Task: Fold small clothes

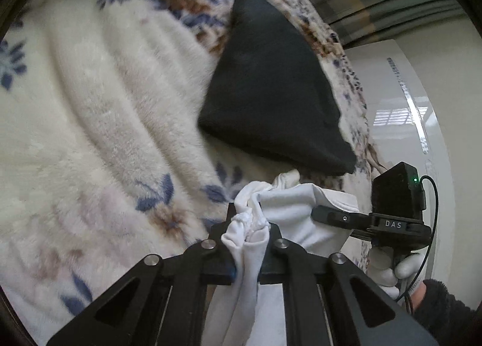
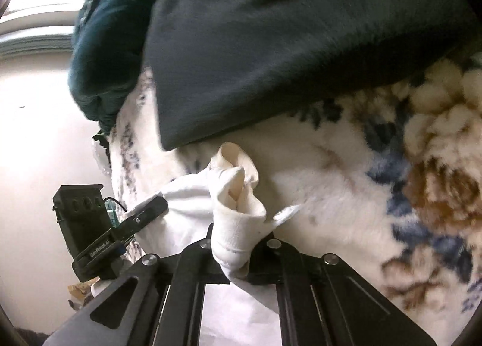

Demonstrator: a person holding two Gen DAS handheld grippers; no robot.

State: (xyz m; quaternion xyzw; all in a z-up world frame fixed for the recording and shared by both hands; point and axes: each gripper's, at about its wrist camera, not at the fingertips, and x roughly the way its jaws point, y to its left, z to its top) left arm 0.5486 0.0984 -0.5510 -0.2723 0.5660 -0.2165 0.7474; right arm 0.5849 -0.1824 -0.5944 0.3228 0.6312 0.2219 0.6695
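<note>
A small white garment (image 1: 298,213) hangs bunched between my two grippers above a fluffy floral blanket (image 1: 99,123). My left gripper (image 1: 248,225) is shut on one bunched edge of it. My right gripper (image 2: 238,234) is shut on another edge of the same white garment (image 2: 235,225). The right gripper shows in the left wrist view (image 1: 334,216) close to the right, touching the cloth. The left gripper shows in the right wrist view (image 2: 150,210) at the left. A folded black garment (image 1: 271,90) lies on the blanket just beyond; it also shows in the right wrist view (image 2: 286,45).
A dark teal garment (image 2: 105,54) lies at the blanket's edge. The blanket (image 2: 376,180) ends at the right in the left wrist view, beyond it a glossy white floor (image 1: 397,99). A gloved hand (image 1: 391,273) holds the right gripper.
</note>
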